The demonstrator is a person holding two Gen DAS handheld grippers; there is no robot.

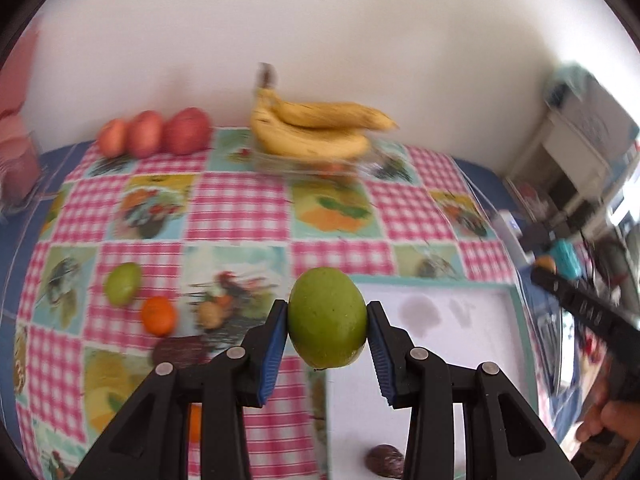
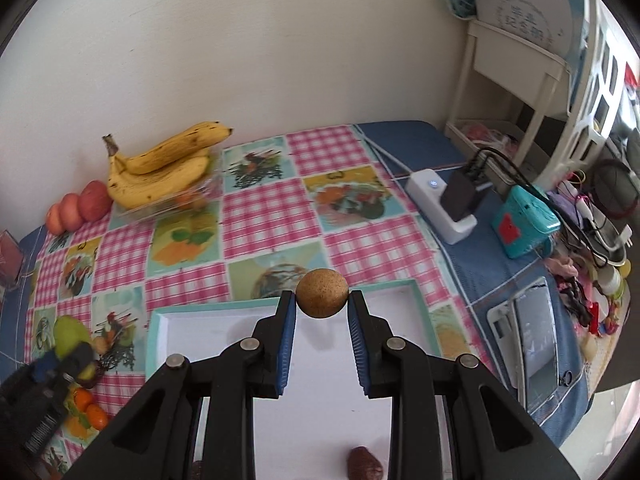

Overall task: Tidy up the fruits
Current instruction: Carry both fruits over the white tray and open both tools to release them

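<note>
The left claw (image 1: 327, 330) was clamped on a green mango (image 1: 327, 317), holding it in the air over the near left edge of the white tray (image 1: 460, 344). The right claw (image 2: 321, 308) was clamped on a small brown round fruit (image 2: 321, 293) above the far rim of the same tray (image 2: 208, 332). A dark wrinkled fruit (image 2: 364, 463) lay in the tray. On the checked cloth (image 1: 240, 208) covering the worktop, a second green mango (image 1: 122, 283) lay beside an orange (image 1: 158, 315). Three red apples (image 1: 154, 133) sat in a row against the wall, with a bunch of bananas (image 1: 316, 130) resting on a clear container to their right.
</note>
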